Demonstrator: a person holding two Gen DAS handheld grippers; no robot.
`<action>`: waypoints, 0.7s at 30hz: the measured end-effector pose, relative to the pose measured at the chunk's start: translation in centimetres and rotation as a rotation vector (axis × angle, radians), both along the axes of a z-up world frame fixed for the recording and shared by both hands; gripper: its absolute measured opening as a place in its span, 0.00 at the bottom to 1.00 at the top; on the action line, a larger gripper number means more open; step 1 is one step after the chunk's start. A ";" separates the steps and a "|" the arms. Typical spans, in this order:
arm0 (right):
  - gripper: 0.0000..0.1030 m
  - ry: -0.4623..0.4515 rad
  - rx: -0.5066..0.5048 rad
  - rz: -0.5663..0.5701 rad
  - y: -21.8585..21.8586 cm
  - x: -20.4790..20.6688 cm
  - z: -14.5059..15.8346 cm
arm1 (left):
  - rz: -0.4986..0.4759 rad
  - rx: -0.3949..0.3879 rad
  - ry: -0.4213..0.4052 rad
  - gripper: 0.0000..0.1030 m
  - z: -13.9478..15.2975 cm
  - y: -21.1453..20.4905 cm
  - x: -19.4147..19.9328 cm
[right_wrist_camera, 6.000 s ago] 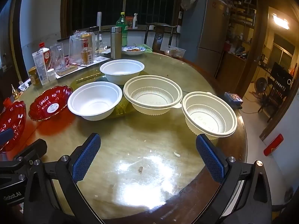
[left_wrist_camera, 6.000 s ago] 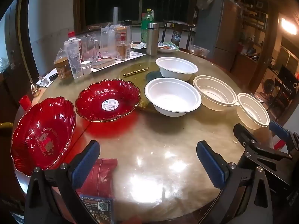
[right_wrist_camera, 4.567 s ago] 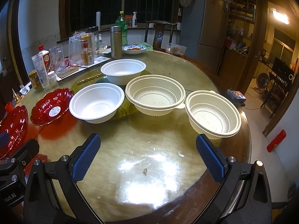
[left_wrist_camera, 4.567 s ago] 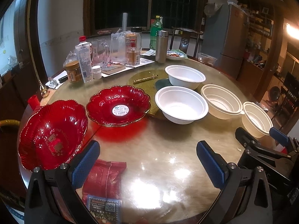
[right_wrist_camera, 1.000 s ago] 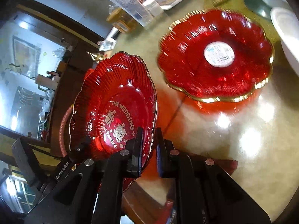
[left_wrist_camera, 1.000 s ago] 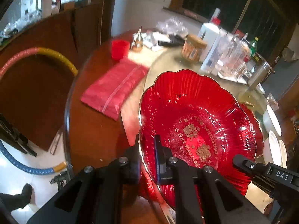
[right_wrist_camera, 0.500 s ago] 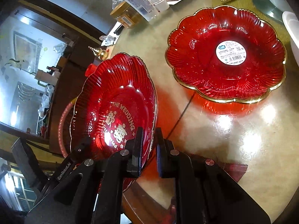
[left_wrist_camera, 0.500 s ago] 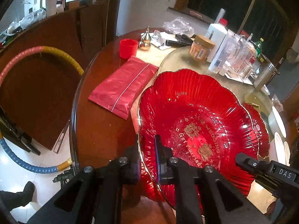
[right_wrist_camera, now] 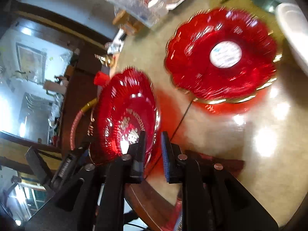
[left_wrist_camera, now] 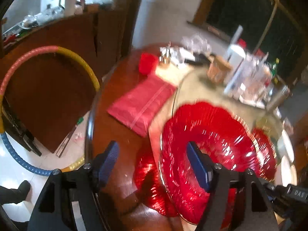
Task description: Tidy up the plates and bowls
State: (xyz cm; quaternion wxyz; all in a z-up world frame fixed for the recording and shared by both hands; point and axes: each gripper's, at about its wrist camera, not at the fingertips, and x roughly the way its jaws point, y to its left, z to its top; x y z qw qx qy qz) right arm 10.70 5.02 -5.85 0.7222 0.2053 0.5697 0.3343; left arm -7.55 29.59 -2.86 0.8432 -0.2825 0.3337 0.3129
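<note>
A lived-in home dining room, seen at night.

A large round wooden counter (left_wrist_camera: 115, 134) with a glass turntable carries household clutter: red scalloped plates (right_wrist_camera: 221, 57), a red packet (left_wrist_camera: 142, 104), a small red cup (left_wrist_camera: 147, 65), a jar (left_wrist_camera: 218, 71), bottles and clear plastic containers (left_wrist_camera: 250, 77). Behind it stand dark wooden furniture (left_wrist_camera: 57, 38), a dark window in a wooden frame (left_wrist_camera: 250, 9) and a white wall. A hula hoop (left_wrist_camera: 73, 53) leans against the furniture on a pale tiled floor (left_wrist_camera: 11, 163), and a framed picture (right_wrist_camera: 30, 61) hangs in a lit adjoining space.
</note>
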 end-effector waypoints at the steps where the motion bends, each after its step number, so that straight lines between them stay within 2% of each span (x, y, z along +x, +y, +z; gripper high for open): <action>1: 0.24 -0.005 0.017 -0.020 -0.7 0.0 0.4 | 0.014 0.015 -0.028 0.72 0.9 -0.1 -0.4; 2: 0.29 -0.012 0.040 -0.051 -1.9 0.0 0.8 | 0.032 0.043 -0.069 0.77 2.2 -0.4 -0.9; 4: 0.42 -0.029 0.075 -0.127 -4.5 -0.1 1.6 | 0.023 0.083 -0.138 0.79 4.1 -1.4 -1.4; 6: 0.63 -0.046 0.101 -0.204 -6.9 0.0 2.0 | -0.036 0.118 -0.191 0.81 6.1 -3.3 -1.0; 8: 0.65 -0.036 0.119 -0.263 -8.7 0.3 2.0 | -0.124 0.138 -0.214 0.84 7.5 -5.4 0.4; 10: 0.65 -0.002 0.151 -0.301 -10.2 0.9 1.4 | -0.243 0.129 -0.198 0.85 8.2 -8.2 2.7; 12: 0.65 0.037 0.175 -0.328 -11.3 1.2 0.6 | -0.370 0.079 -0.179 0.85 8.3 -10.7 5.3; 14: 0.65 0.076 0.200 -0.340 -11.9 1.6 -0.4 | -0.458 0.060 -0.155 0.85 8.0 -12.5 7.5; 16: 0.65 0.105 0.207 -0.354 -12.5 2.3 -1.2 | -0.544 0.020 -0.092 0.85 7.7 -13.9 10.4; 18: 0.65 0.116 0.217 -0.358 -12.5 2.7 -1.6 | -0.568 -0.056 -0.052 0.85 7.2 -13.5 13.1; 21: 0.65 0.127 0.215 -0.362 -11.8 3.7 -2.2 | -0.529 -0.141 -0.017 0.85 6.4 -11.9 16.2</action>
